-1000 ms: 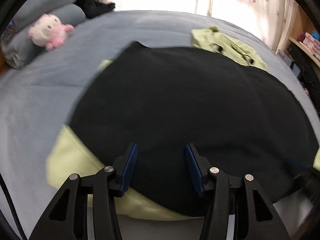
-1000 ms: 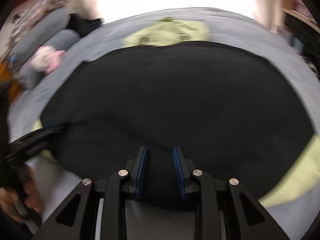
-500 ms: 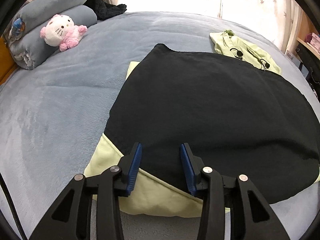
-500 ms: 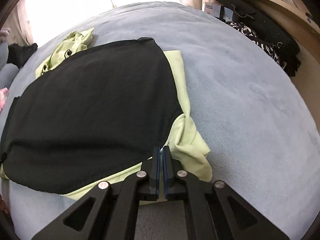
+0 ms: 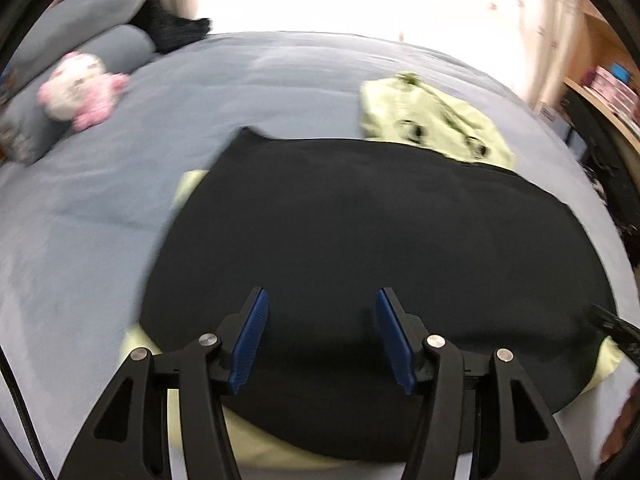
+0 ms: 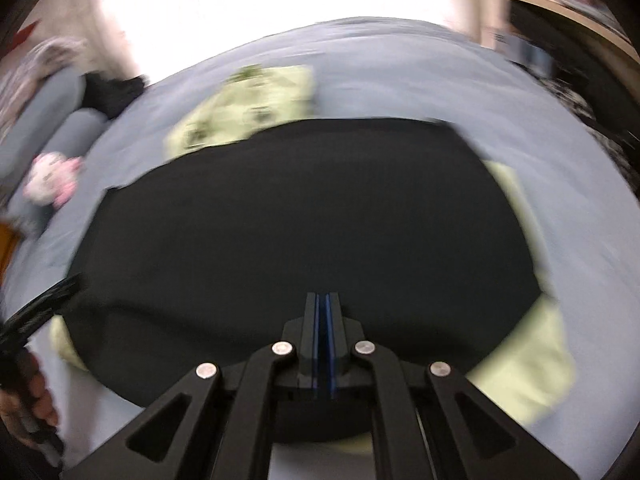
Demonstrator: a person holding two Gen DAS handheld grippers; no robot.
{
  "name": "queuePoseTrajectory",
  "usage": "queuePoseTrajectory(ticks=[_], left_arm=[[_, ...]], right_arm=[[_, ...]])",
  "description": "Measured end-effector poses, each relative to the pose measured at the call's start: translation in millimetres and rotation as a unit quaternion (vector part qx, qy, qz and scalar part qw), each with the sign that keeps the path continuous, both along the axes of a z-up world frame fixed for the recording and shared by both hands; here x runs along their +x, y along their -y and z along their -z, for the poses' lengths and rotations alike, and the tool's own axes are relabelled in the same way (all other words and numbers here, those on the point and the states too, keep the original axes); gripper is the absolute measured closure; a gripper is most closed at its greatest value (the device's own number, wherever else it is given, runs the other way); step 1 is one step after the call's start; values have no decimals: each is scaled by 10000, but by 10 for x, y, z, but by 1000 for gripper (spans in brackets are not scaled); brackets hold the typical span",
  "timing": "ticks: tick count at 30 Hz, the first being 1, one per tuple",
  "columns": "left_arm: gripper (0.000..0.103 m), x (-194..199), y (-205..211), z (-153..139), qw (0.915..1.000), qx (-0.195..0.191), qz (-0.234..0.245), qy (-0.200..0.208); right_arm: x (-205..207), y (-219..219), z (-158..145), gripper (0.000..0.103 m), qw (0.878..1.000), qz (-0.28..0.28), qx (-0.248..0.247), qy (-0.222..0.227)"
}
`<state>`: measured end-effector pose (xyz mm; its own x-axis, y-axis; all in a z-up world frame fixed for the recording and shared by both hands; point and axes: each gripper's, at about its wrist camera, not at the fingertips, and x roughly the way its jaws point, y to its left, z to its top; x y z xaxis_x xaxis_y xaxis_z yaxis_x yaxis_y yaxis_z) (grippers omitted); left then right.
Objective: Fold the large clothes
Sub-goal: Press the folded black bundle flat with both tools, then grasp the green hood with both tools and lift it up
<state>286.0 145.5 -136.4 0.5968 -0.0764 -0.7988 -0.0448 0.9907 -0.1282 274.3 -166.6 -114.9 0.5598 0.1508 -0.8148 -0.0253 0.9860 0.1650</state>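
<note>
A large black garment [image 5: 360, 232] lies spread flat on a pale green garment [image 5: 432, 120], whose hood shows at the far side and whose edges stick out at the near corners. My left gripper [image 5: 321, 294] hovers over the near edge of the black cloth. Its jaws are opening and nothing is between the blue pads. In the right wrist view the black garment [image 6: 300, 220] fills the middle. My right gripper [image 6: 323, 298] hangs above its near edge, shut with the pads together and no cloth in them. Both views are blurred.
Everything lies on a grey-blue bed [image 5: 100, 208]. A pink and white plush toy [image 5: 78, 92] leans on grey pillows [image 5: 80, 32] at the far left, with dark clothing [image 5: 172, 30] beside them. A wooden shelf [image 5: 608, 88] runs along the right. A hand [image 6: 32, 396] holds the left gripper.
The left jaws narrowed slightly, then spread wider. The right gripper closed empty, swung to the garment's right edge and came back over the middle of the near edge.
</note>
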Motion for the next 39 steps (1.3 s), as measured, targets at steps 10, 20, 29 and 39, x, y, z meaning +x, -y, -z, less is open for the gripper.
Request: queuePoseTrajectory(ticks=[10,20,29,39], left_arm=[[48,708,330,320,9997,-8,75,-246],[32,866,-290,443,9982,388,-436,-159],[32,873,-244,437,9976,483,-431,-230],[20,927,-303,384,9954,532,-196,-769]], right_arm=[[856,-584,323,101,9975,-702,-63,27],[926,493,316,103,9986,339,-404,93],[877,404,314,101,9949,322,-952,39],[931,411,280,100,9948,289,-900,-387]])
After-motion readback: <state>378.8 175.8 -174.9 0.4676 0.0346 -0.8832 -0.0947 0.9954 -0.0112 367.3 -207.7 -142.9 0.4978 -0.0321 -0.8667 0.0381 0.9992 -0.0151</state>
